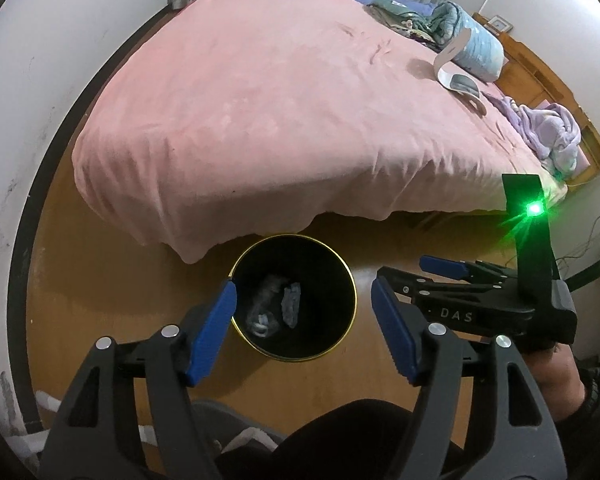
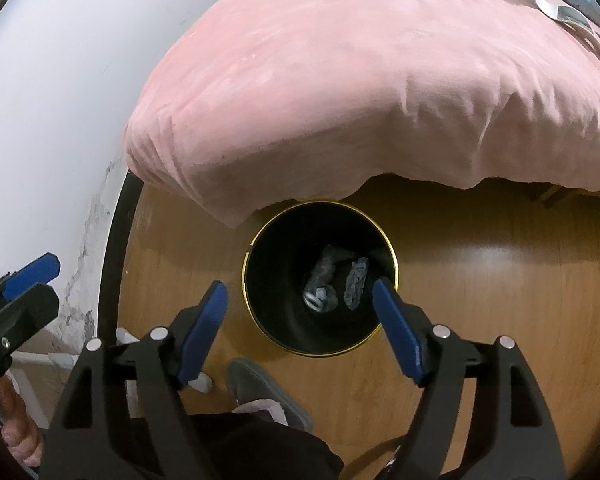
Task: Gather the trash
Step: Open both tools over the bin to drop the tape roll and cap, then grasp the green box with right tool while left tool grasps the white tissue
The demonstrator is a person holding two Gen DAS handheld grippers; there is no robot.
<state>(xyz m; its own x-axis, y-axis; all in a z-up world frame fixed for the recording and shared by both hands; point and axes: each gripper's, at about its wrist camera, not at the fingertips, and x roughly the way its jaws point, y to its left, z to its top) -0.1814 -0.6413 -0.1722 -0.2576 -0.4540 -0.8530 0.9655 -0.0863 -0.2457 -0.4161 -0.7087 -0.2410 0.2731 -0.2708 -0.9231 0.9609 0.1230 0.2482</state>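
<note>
Grippers, left (image 1: 304,328) and right (image 2: 300,324), tilt down over the bin (image 1: 340,344), jaws released and empty.

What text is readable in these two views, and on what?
"DAS": white letters on the black body of the right gripper, seen in the left wrist view; it may be part of a longer word.
Framed picture on the wooden headboard: too small to read.
Patterned bedding at the far end of the bed: print, no legible text.
Trash bin and the scraps in it: no readable text.
</note>
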